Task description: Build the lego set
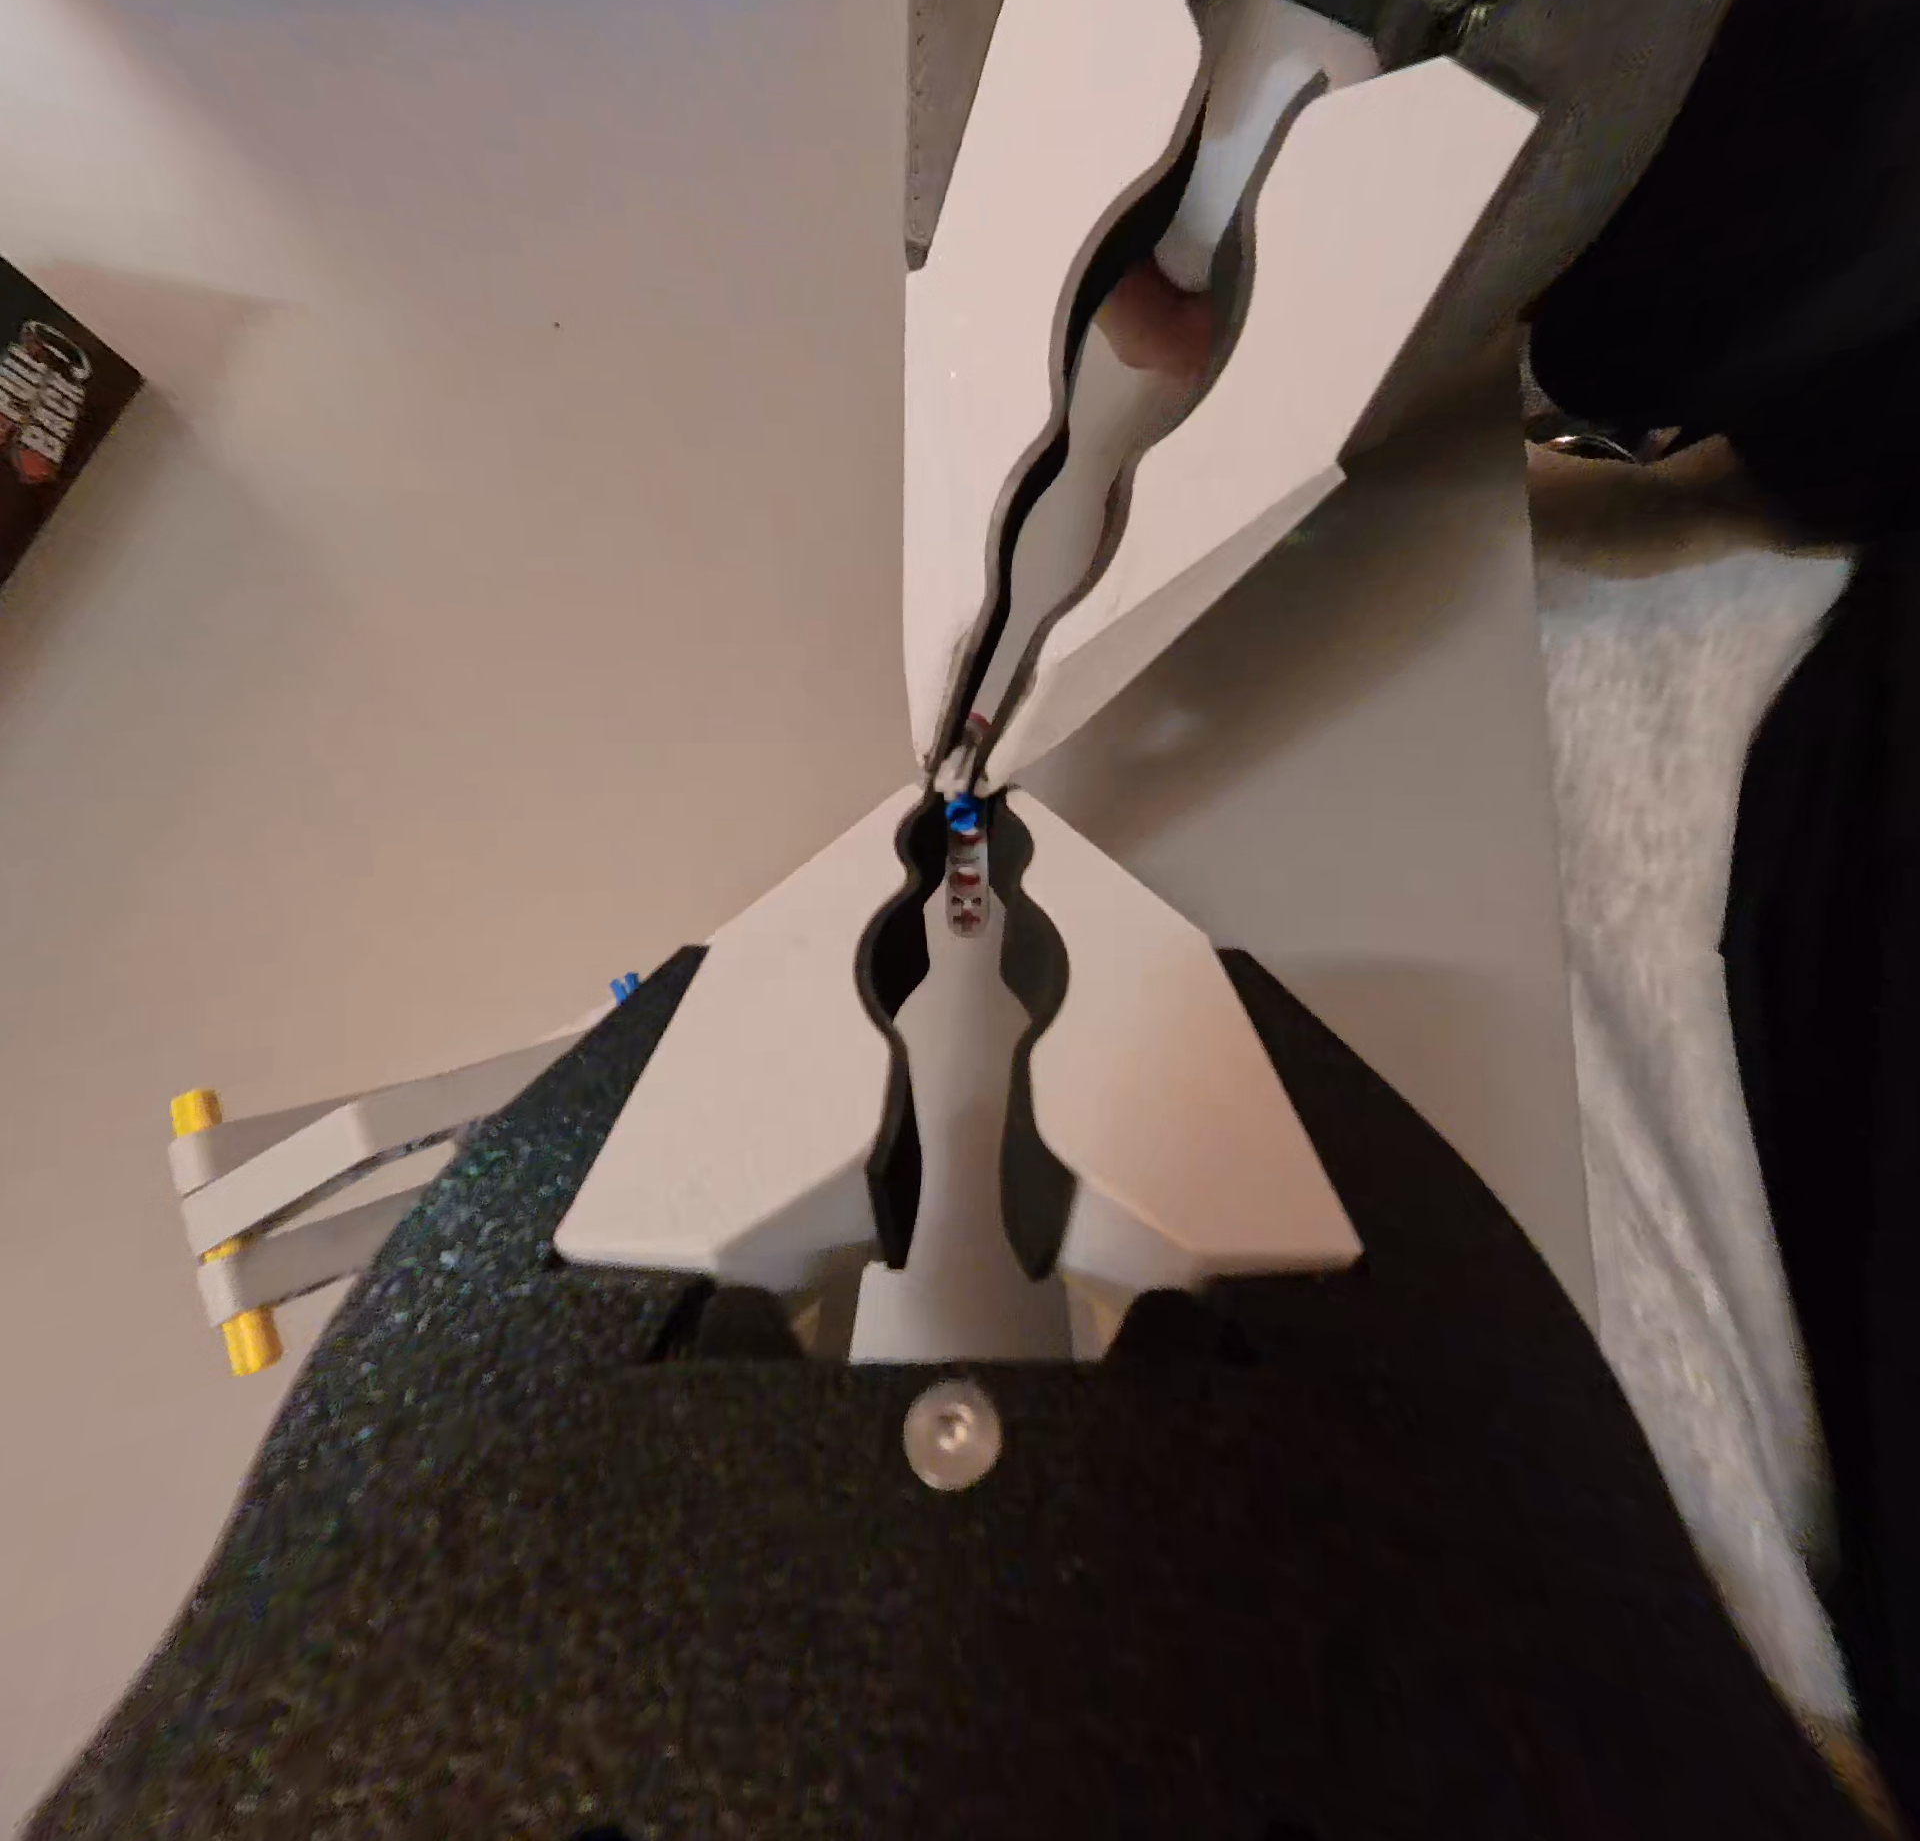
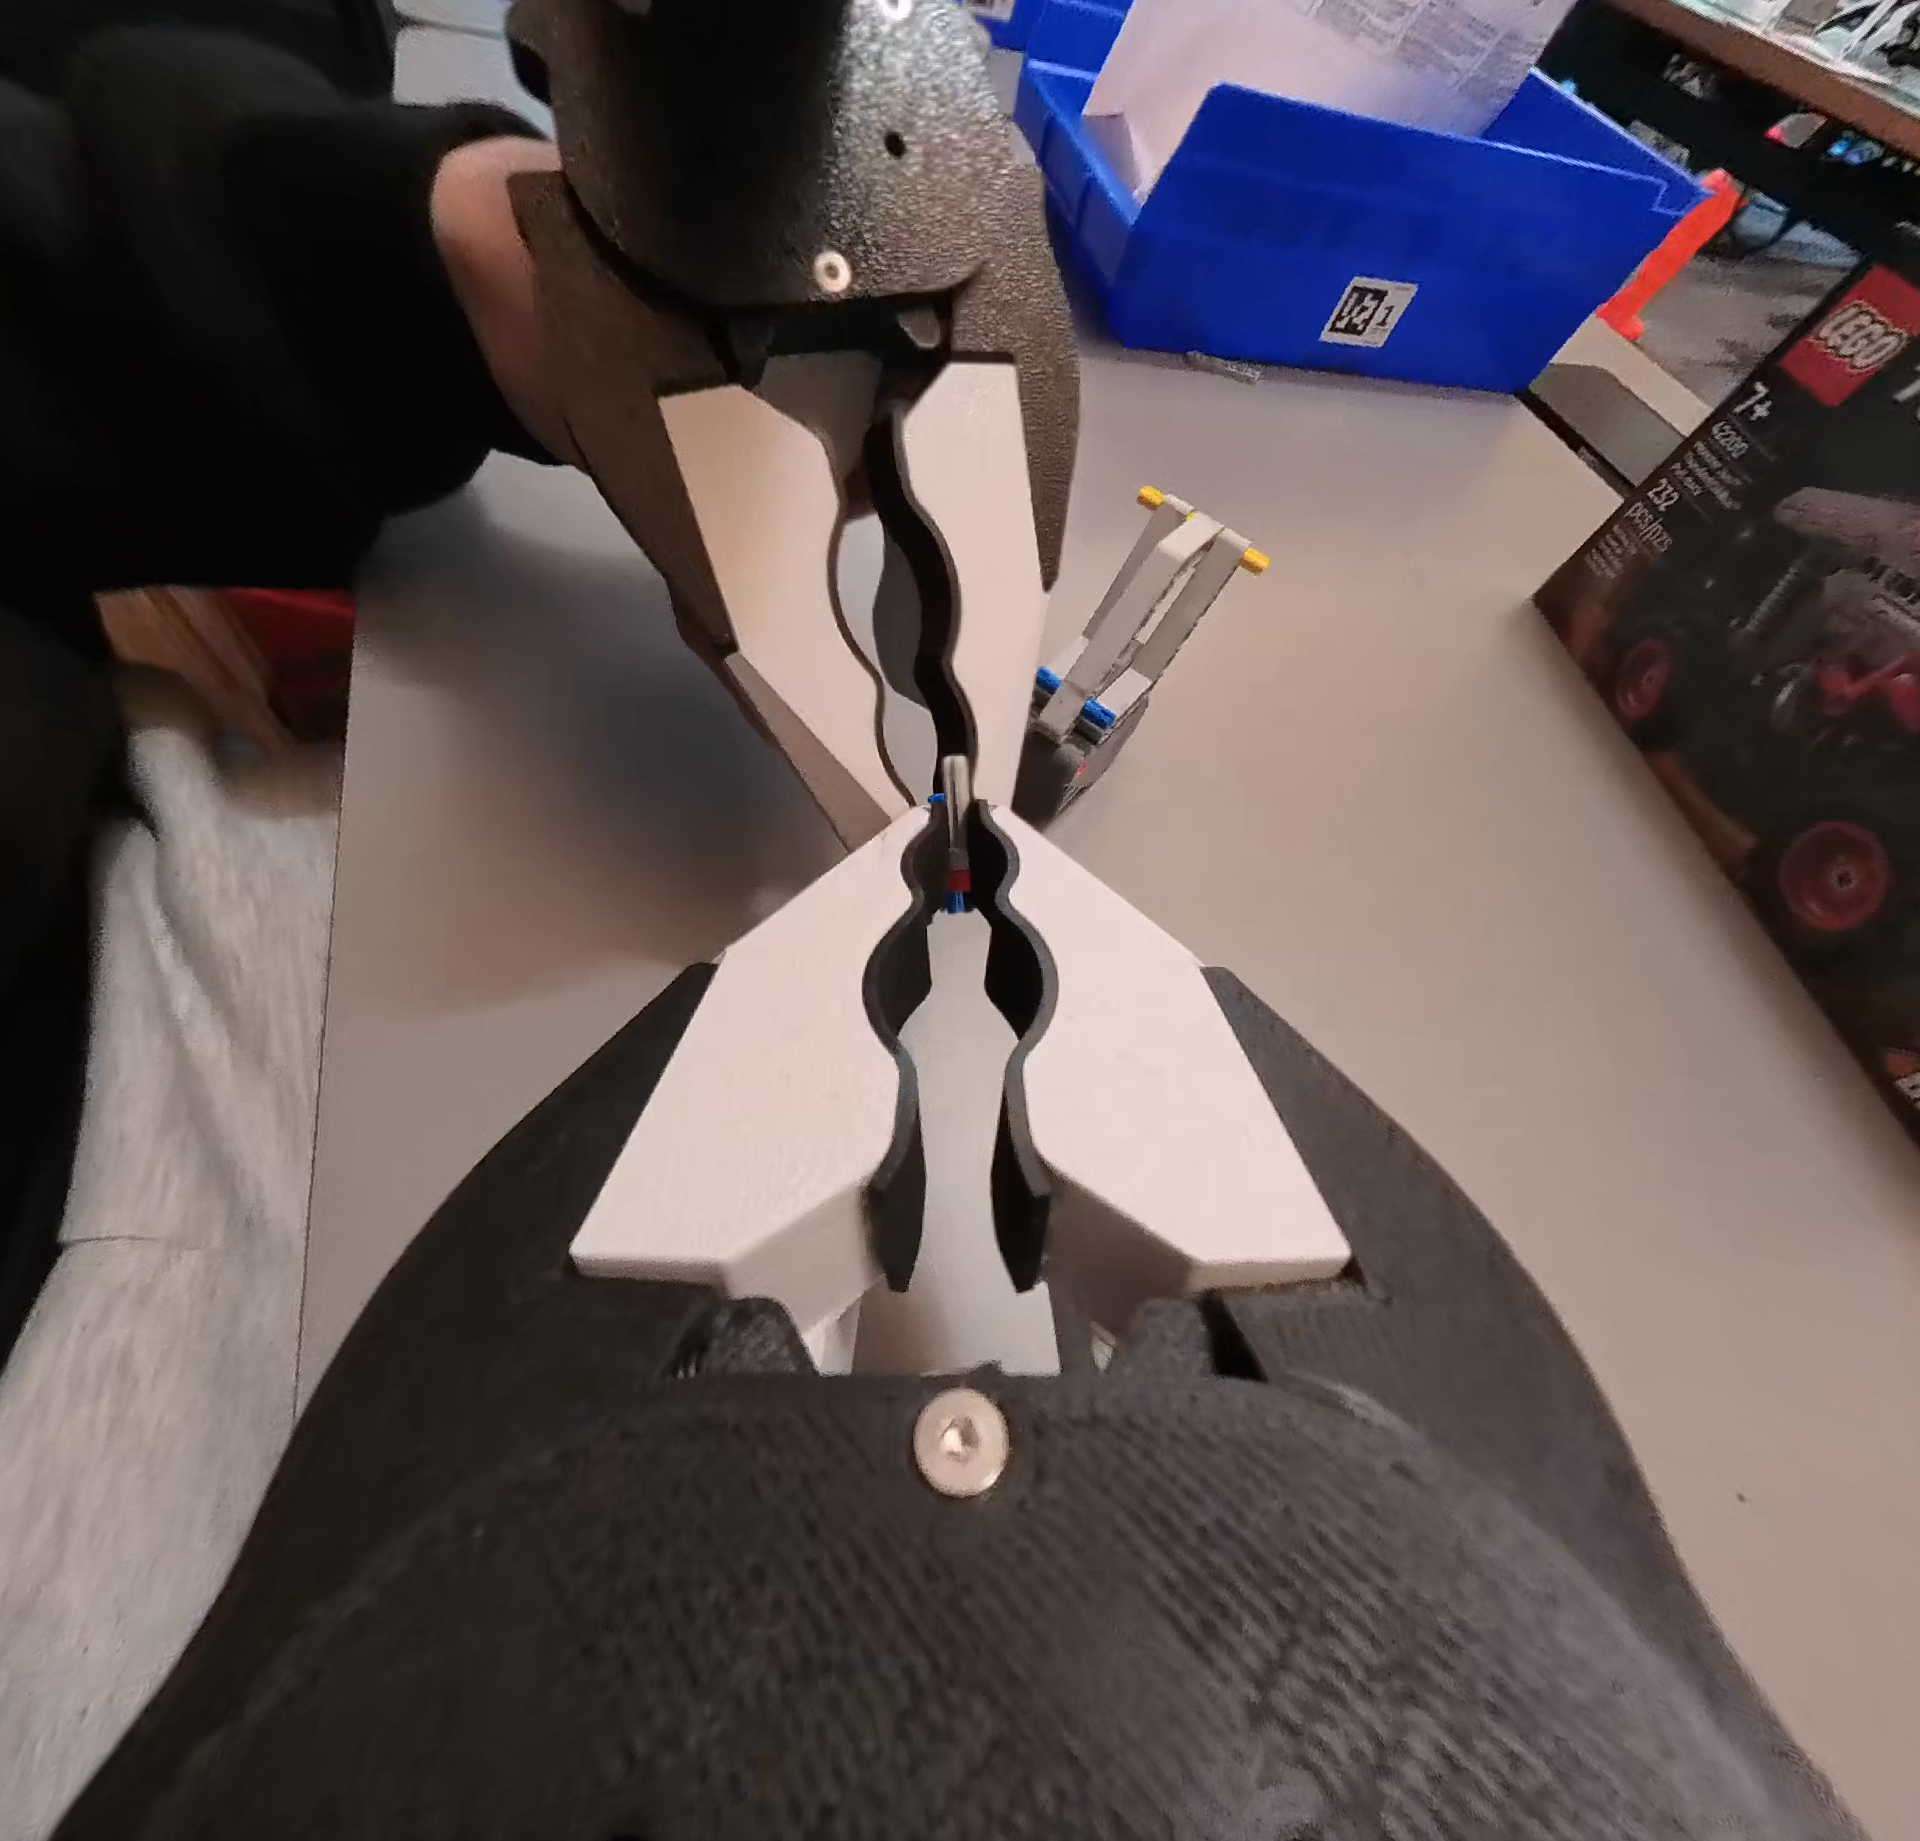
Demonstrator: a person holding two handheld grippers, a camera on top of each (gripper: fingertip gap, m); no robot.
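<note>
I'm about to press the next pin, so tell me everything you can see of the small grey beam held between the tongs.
The small grey beam is a short, thin, light-grey plastic strip with a row of holes showing red behind them. A blue pin sits at its far end. It is held off the table, lengthwise between the tips of the left tongs, which are shut on it. The right tongs meet it tip to tip, pinching the same small assembly. Its underside is hidden.

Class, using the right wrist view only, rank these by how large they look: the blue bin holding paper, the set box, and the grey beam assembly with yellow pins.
1. Blue bin
2. Set box, cut off by the frame edge and nearer the camera, so its rank against the bin is unsure
3. Grey beam assembly, clearly smallest
</note>
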